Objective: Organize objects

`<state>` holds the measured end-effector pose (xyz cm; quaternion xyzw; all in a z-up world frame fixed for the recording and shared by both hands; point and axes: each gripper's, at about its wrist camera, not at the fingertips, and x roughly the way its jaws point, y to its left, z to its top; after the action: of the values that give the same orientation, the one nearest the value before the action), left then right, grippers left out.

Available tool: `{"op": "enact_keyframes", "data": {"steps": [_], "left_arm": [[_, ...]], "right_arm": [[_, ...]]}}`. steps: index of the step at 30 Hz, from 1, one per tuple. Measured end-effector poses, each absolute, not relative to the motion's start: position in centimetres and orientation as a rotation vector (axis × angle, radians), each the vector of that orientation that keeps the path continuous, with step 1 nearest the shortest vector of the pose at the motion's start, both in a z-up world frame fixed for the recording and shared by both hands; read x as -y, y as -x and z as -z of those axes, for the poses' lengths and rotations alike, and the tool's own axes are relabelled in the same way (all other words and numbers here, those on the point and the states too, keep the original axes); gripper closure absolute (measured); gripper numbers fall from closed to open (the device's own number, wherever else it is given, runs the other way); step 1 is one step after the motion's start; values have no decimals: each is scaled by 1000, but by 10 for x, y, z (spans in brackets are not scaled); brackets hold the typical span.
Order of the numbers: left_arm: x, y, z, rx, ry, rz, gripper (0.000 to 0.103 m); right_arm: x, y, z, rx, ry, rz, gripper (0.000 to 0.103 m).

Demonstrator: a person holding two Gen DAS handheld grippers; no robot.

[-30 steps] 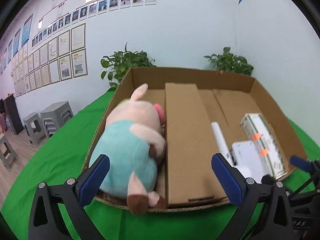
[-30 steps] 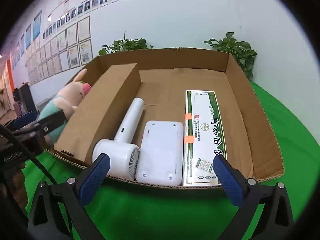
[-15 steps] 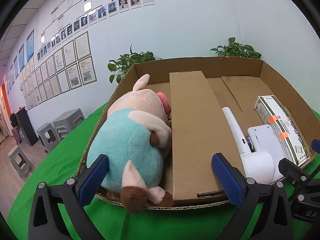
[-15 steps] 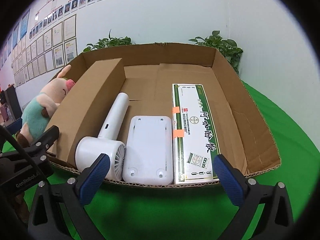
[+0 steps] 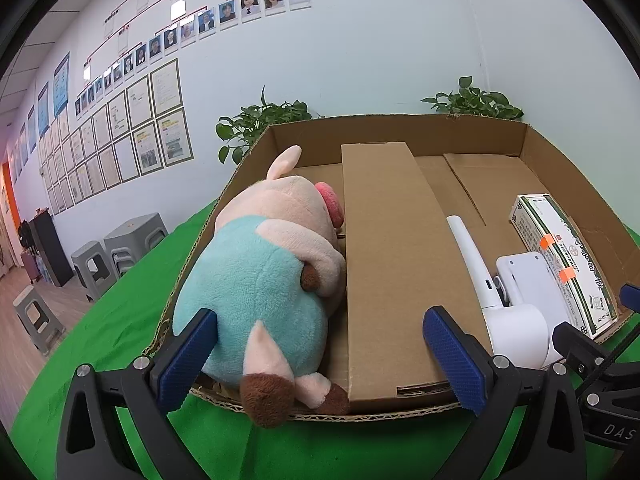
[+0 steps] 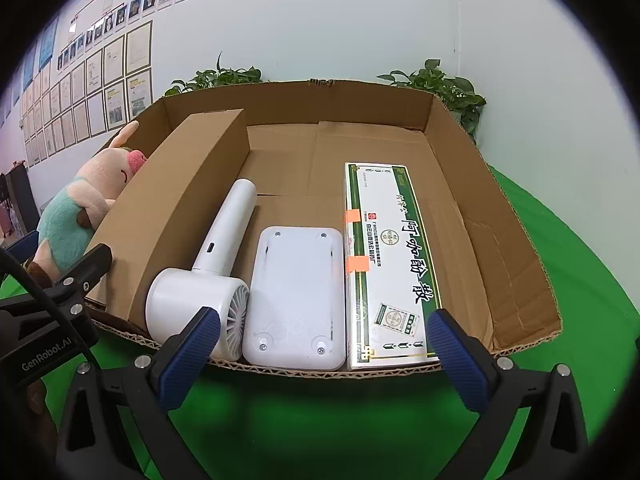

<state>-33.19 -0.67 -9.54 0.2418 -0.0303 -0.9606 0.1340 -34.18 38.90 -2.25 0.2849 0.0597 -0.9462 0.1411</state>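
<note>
A shallow cardboard box sits on a green tabletop, its contents laid out in a row and divided by a long cardboard partition running front to back. At the box's left end, on the far side of the partition, a plush pig in a teal shirt lies with its feet at the front rim and its snout against the partition. To the right of the partition, a white hair dryer rests with its round head at the box's front edge and its handle angled toward the back wall. Just beside it lies a white flat device, underside up, touching a green-and-white carton sealed with two orange tape tabs; that carton lies well apart from the box's right wall.

The left gripper hovers at the box's front rim with its blue-padded fingers spread wide, straddling the plush pig's lower half and the partition's near end without gripping either. The right gripper hangs just in front of the box, likewise spread wide and empty, framing the hair dryer's head, the white device and the carton's near end. Two leafy plants stand behind the box against a white wall.
</note>
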Motion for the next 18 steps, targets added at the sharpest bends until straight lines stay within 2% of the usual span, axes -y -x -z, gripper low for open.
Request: {"op": "enact_keyframes", "data": {"steps": [18], "left_arm": [[9, 333, 97, 63, -701, 2783, 0]], "right_arm": [[-389, 339, 22, -183, -825, 2735, 0]]}}
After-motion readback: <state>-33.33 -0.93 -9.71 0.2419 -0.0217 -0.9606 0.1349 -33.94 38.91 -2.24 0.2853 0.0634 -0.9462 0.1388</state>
